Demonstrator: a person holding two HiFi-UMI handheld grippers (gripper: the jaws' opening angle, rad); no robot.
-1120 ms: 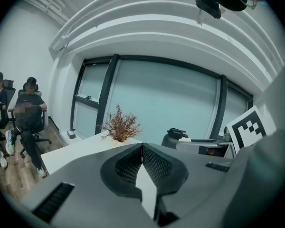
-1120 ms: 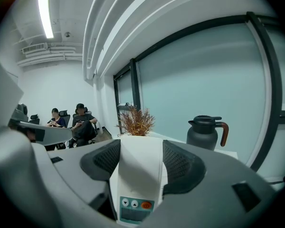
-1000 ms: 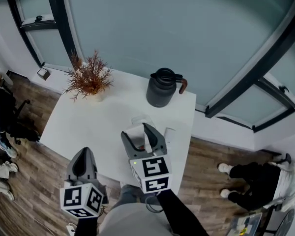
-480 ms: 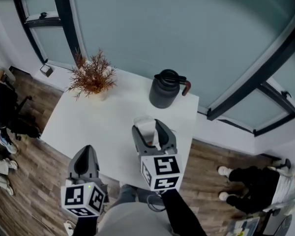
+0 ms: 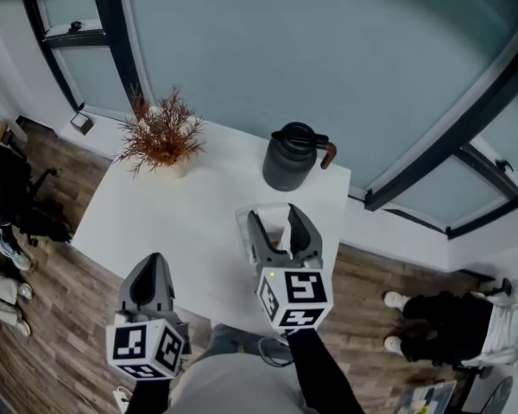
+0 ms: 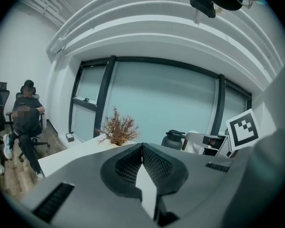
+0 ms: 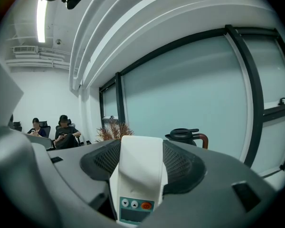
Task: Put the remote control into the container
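1. Table, white, is topped by a dark lidded jug and a clear container
2. Right gripper is held over the container, clamped on the white remote control
3. Left gripper is pressed closed on nothing
4. Two arrow buttons and an orange button are seen on the remote control

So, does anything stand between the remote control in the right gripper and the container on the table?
Nothing visible does. The right gripper, shut on the remote control, hangs just above the clear container, largely covering it in the head view. The dark jug stands farther back.
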